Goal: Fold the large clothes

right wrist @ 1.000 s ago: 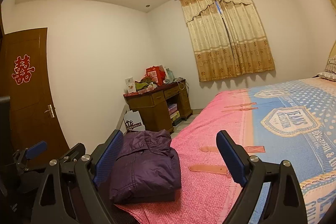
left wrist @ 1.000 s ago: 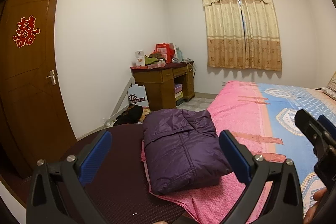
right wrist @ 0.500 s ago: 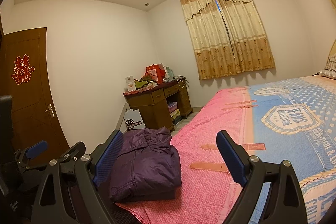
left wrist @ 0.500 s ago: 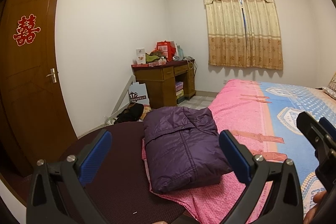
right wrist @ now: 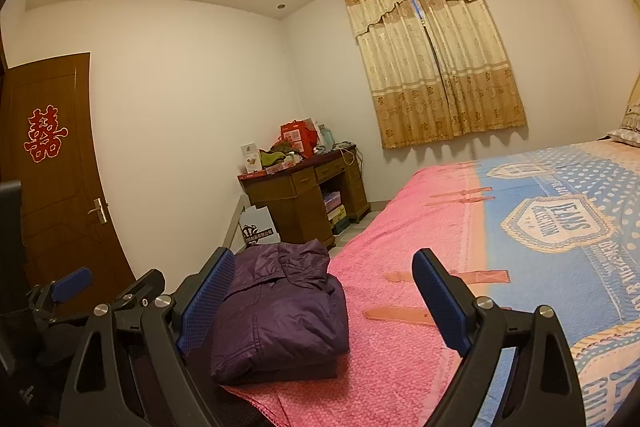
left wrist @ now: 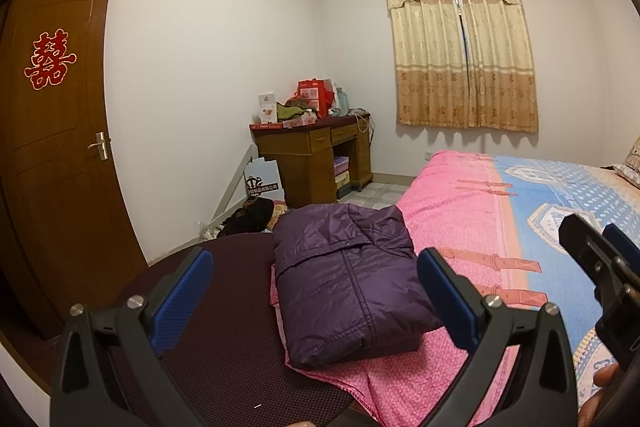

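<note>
A purple padded jacket (left wrist: 348, 283) lies folded into a compact rectangle on the near corner of the bed, on the pink part of the cover (left wrist: 448, 211). It also shows in the right wrist view (right wrist: 280, 311). My left gripper (left wrist: 316, 299) is open and empty, held above and in front of the jacket, not touching it. My right gripper (right wrist: 324, 299) is open and empty, held over the bed's corner to the right of the jacket. The right gripper also shows at the right edge of the left wrist view (left wrist: 600, 267).
The bed cover turns blue with printed badges (right wrist: 560, 223) to the right. A dark maroon mat (left wrist: 224, 307) lies left of the jacket. A wooden desk (left wrist: 320, 155) with boxes stands at the far wall, beside a curtain (left wrist: 460, 43). A wooden door (left wrist: 60, 147) is at left.
Both grippers have lifted and drifted slightly; the jacket stays folded in the same place on the bed. Both grippers stay open and empty.
</note>
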A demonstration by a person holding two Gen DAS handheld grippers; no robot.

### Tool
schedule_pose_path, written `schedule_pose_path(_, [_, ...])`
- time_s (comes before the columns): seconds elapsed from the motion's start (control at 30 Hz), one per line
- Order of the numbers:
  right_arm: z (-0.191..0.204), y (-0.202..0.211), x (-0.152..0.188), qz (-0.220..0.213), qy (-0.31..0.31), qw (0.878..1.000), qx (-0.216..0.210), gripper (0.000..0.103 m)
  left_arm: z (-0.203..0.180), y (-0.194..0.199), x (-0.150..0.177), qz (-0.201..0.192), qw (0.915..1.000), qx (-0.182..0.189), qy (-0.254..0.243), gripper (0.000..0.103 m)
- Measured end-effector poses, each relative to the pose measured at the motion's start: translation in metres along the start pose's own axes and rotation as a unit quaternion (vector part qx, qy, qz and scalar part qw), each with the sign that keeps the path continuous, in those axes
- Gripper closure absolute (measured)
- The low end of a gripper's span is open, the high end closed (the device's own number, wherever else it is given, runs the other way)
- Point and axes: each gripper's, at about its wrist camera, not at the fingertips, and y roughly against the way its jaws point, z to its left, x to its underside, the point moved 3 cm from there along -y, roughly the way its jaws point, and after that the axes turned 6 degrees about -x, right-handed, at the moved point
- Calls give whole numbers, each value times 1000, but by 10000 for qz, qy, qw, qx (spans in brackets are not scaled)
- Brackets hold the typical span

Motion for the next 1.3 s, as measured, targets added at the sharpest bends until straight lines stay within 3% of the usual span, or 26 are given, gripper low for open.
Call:
schedule_pose_path(0.47, [15, -21, -15, 46, 113, 9995, -286, 12, 22, -8, -8, -49, 9997, -167, 177, 0])
schedule_pose_path(1.3, [15, -16, -7, 64, 101, 9999, -92, 12, 20, -15, -6, 53, 9997, -3, 236, 0])
